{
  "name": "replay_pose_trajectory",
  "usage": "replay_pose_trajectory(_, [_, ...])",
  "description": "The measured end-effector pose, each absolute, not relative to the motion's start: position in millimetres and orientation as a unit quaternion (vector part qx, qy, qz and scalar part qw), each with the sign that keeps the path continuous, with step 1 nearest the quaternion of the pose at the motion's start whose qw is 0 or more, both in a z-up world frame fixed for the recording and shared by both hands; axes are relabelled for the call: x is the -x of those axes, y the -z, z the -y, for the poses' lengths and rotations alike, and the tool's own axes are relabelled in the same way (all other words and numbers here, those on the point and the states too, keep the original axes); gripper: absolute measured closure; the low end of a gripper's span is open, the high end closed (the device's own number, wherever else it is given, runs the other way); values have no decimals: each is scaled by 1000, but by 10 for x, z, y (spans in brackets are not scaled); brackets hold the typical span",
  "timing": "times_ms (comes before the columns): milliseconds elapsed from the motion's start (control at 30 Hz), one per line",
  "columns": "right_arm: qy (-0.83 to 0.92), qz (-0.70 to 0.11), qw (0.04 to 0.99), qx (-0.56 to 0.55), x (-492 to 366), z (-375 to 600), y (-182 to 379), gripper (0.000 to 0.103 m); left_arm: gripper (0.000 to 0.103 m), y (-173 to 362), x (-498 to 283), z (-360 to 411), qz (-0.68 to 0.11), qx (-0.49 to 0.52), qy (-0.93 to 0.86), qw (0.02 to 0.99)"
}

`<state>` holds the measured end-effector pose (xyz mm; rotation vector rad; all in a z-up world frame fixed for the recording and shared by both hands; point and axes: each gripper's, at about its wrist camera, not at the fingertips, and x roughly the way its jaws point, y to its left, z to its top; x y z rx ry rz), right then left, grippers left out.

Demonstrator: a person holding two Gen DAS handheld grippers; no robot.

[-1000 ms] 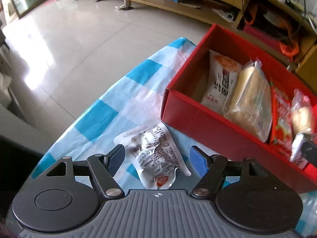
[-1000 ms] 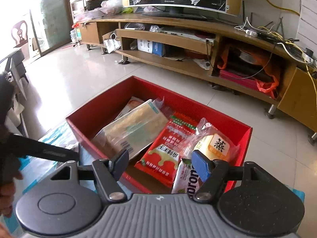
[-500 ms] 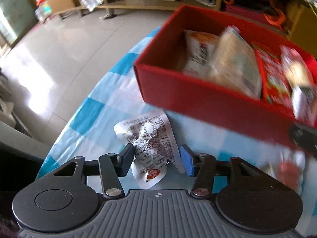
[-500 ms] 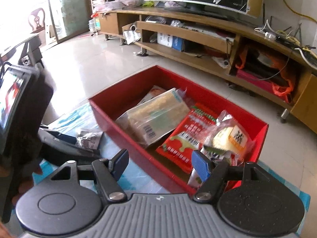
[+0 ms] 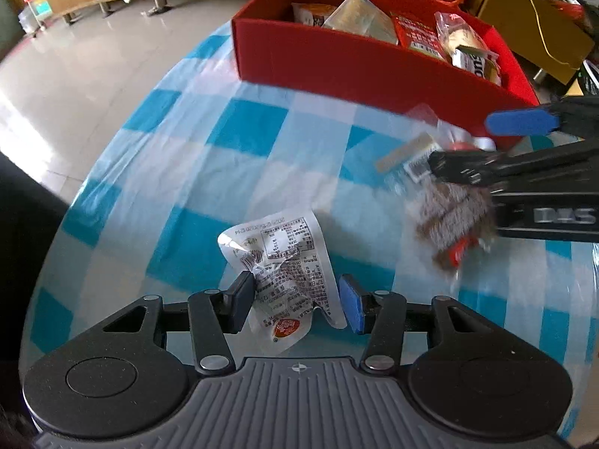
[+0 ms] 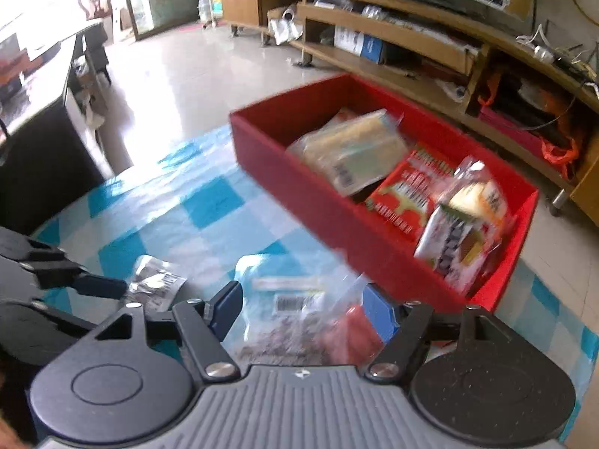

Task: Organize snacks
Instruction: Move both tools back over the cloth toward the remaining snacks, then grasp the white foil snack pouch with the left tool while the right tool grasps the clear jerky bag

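Note:
A red box with several snack packs stands at the far side of the blue-checked tablecloth; it also shows in the right wrist view. My left gripper is open, its fingers on either side of a crumpled white snack packet lying on the cloth. My right gripper is open around a clear bag of brown snacks, which lies between its fingers. In the left wrist view that bag is at the right, blurred, by the right gripper's fingers.
The table edge curves along the left, with tiled floor beyond. A long wooden TV stand runs behind the box. A dark desk stands at the left in the right wrist view.
Both grippers have drawn back from the box toward the near side of the table. The left fingers have narrowed around the white packet. The right gripper has come down around the clear bag.

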<state>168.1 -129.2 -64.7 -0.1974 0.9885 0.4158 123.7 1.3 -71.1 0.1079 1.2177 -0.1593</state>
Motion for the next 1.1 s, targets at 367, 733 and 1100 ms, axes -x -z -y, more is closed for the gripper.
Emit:
replay_pose_trajectory(367, [-182,-478,841,178,-1522,1015,1068,14,38,849,-1194,-133,-575,-66,79,811])
replay_pose_trajectory(733, [-161,-530,831,50,-1139,1496,796,65,33,813,-1115,-207,-581,-55,85,808])
replay_pose_trajectory(1100, [-183,-548,813,75,-1064,1180,1092,13,19,838,-1063,-166,-582,-71,77,806])
